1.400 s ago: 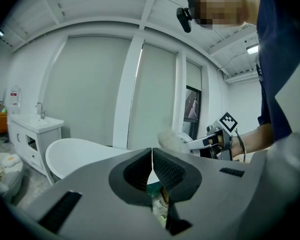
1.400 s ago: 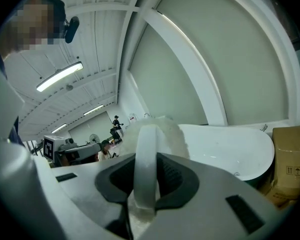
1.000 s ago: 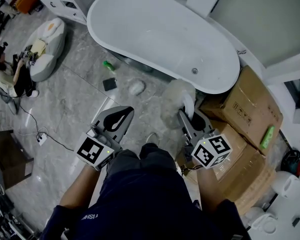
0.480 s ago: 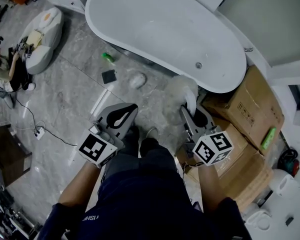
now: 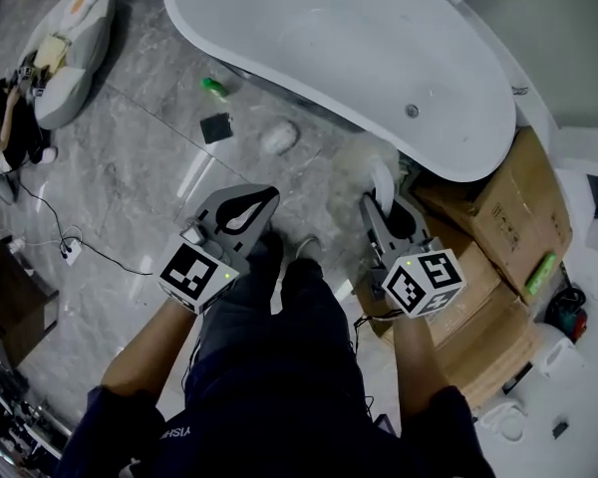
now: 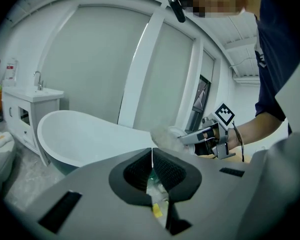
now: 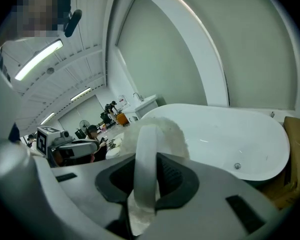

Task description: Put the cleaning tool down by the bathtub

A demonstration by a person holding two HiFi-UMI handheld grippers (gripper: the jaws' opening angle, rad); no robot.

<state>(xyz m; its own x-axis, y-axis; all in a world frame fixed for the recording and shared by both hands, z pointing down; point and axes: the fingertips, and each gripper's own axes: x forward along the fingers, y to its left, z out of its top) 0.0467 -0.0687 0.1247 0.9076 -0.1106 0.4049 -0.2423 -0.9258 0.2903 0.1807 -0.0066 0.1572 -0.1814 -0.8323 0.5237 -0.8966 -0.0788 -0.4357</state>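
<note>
My right fingers pinch the tool by its handle, fluffy head pointing forward at the tub close ahead; left fingers are pressed together, empty.

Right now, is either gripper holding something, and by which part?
The right gripper holds the fluffy cleaning tool by its white handle. The left gripper is shut and empty.

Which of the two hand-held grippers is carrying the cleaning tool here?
The right hand-held gripper: its jaws clamp the fluffy cleaning tool by its white handle. The left hand-held gripper has its jaws together with nothing between them.
</note>
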